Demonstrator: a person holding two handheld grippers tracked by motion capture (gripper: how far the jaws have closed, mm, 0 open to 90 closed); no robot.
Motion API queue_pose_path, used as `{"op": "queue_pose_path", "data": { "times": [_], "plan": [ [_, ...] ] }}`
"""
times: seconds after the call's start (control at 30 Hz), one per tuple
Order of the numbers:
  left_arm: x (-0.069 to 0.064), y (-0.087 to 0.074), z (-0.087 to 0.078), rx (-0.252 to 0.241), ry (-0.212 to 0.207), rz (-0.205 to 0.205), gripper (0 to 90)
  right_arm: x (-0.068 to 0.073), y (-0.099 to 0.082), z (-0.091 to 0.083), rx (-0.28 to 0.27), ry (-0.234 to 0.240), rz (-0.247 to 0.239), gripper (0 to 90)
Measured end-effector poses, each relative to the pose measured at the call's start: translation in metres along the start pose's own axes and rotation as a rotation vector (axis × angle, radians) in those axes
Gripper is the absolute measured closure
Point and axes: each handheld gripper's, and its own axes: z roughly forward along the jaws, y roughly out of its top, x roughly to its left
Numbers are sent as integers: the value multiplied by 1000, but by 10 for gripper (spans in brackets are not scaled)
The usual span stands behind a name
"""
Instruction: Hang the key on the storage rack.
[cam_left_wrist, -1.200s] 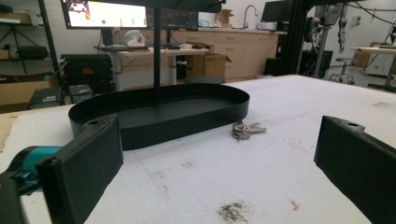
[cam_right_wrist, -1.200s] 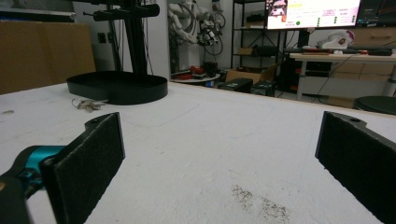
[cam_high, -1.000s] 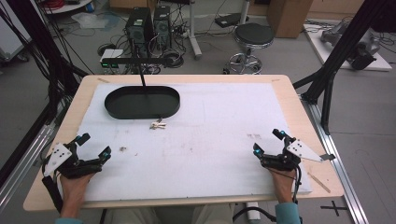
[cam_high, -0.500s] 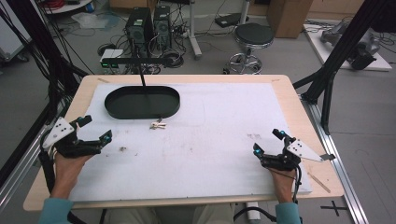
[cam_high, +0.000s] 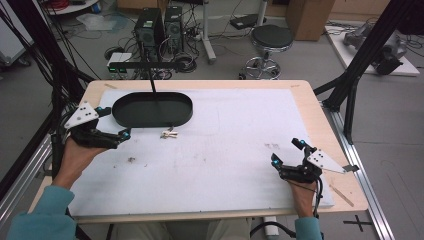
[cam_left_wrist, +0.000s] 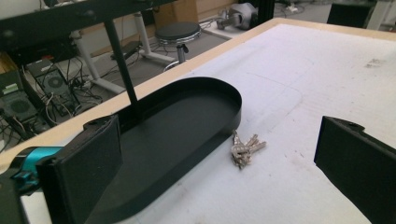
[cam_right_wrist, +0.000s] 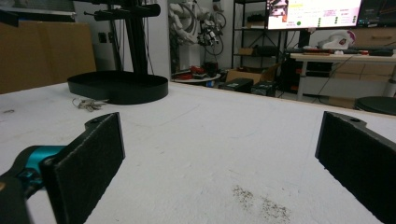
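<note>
Surface: wooden bench (cam_high: 320, 107) covered by a white mat (cam_high: 225, 145), scuffed, with dark smudges at lower left of centre and at right of centre in the high view. A black oval tray (cam_high: 152, 110) sits at the upper left of the mat; a thin black post (cam_high: 151, 80) rises from it to a crossbar. A bunch of keys (cam_high: 169, 133) lies on the mat just below the tray's near rim, close to it but apart; in the left gripper view the keys (cam_left_wrist: 243, 149) are at frame centre, just right of the tray wall.

Room: grey floor beyond the bench. Computer towers (cam_high: 160, 25) and tangled cables at top left of centre, a black stool (cam_high: 270, 37) at top centre, a cardboard box (cam_high: 306, 12) at upper right. Black frame struts run down both sides. The right gripper view shows a lit monitor (cam_right_wrist: 313, 11) at upper right.

Grippers: left gripper (cam_high: 114, 123) at mid left of the high view, beside the tray's left end, jaws wide apart, holding nothing. Right gripper (cam_high: 287, 152) at lower right, resting low on the mat, jaws wide apart, empty.

Change from the earlier frames: left gripper has moved up the frame from the lower left corner toward the tray and keys. Right gripper, keys and tray unchanged.
</note>
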Motion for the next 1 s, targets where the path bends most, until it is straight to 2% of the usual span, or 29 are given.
{"op": "queue_pose_path", "data": {
  "times": [0.1,0.17,0.27,0.4,0.43,0.73,0.8,1.0],
  "plan": [
    [3,7,10,39,-28,-13,17,0,0,0,0,0,-1,5],
    [3,11,17,74,-35,13,17,0,0,0,0,1,2,5],
    [1,19,28,117,-68,33,17,0,0,0,-1,2,3,5],
    [1,26,42,185,-96,45,17,0,0,0,0,1,6,5],
    [1,27,46,204,-100,38,17,0,0,0,-1,2,4,5],
    [-5,28,76,296,-131,43,17,0,0,0,-1,1,1,5],
    [-7,25,82,328,-133,56,17,0,0,0,-3,1,3,5],
    [-10,20,92,372,-143,50,17,-1,0,0,-4,1,1,5]
  ]
}}
